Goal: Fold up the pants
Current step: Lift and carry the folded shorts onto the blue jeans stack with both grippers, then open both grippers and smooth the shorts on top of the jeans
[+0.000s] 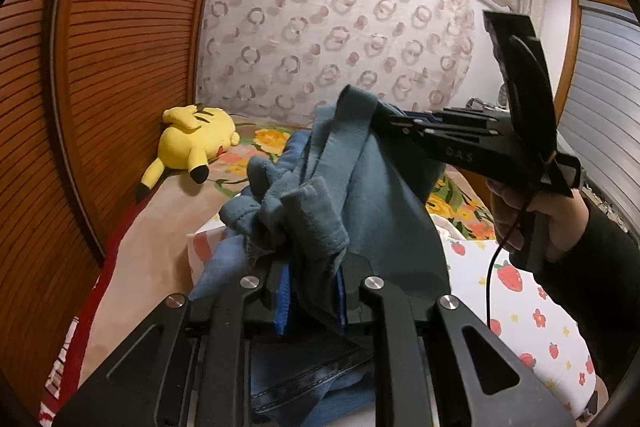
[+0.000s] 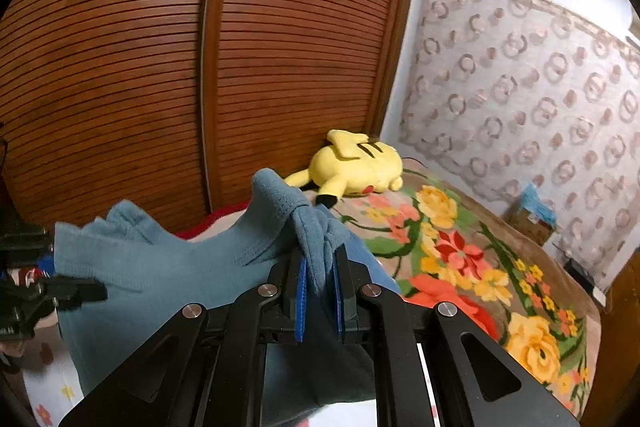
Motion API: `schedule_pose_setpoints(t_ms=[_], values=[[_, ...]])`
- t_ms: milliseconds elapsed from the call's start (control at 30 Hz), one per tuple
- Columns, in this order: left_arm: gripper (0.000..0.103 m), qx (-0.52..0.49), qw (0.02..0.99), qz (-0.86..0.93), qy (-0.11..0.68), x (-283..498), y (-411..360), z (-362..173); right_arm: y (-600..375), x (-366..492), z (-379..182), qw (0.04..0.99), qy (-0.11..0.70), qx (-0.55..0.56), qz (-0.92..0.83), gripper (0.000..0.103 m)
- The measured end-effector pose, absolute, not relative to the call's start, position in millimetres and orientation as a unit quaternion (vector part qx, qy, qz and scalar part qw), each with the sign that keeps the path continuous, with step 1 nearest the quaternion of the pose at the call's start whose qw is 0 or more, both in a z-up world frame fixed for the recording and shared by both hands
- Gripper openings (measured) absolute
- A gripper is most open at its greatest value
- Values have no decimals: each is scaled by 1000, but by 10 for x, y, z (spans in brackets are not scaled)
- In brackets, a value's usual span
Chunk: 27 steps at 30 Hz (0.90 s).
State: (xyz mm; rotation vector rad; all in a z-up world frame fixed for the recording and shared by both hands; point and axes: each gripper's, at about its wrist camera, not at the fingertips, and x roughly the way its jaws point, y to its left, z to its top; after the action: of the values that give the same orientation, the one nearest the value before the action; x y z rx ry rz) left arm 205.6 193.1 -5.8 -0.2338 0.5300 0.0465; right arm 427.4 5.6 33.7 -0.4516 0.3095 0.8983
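A bedroom bed (image 2: 460, 247) beneath louvred wardrobe doors: soft, light blue pants (image 1: 360, 195) hang bunched above it, left claw (image 1: 310, 291) and right claw (image 2: 320, 291) each clamped on a gathered edge; limp knit likely needs seam grips.

pants (image 1: 384, 211) lower legs cut off below frame, left gripper (image 2: 60, 287) mostly out of right wrist view

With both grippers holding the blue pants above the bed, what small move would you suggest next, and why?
Probably draw the two grippers apart to stretch the cloth flat. The left gripper and right gripper each pinch a bunched wad of the blue pants, which hang crumpled between them above the bed, too wrinkled to lay down for a clean fold.
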Motion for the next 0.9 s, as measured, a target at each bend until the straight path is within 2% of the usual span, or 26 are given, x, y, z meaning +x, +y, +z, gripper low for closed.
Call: schedule_pose_setpoints(t_ms=[167, 233, 333, 367, 567, 700, 900], values=[[25, -123, 954, 40, 272, 2033, 1971, -120, 134, 4441, 253, 859, 169, -213, 434, 11], [28, -120, 952, 50, 276, 2030, 1958, -122, 141, 4503, 237, 859, 182, -208, 431, 26], [41, -113, 955, 58, 270, 1961, 1954, -98, 78, 4542, 300, 864, 189, -187, 428, 32], [49, -109, 956, 62, 264, 1943, 1966, -80, 45, 4540, 337, 864, 187, -179, 432, 33], [50, -95, 964, 67, 240, 1915, 1975, 82, -230, 4364, 451, 867, 174, -155, 440, 35], [50, -84, 966, 46, 239, 2022, 1854, 126, -337, 4307, 312, 855, 191, -145, 459, 35], [50, -67, 951, 38, 299, 2228, 1738, -184, -297, 4607, 170, 849, 225, -140, 457, 35]])
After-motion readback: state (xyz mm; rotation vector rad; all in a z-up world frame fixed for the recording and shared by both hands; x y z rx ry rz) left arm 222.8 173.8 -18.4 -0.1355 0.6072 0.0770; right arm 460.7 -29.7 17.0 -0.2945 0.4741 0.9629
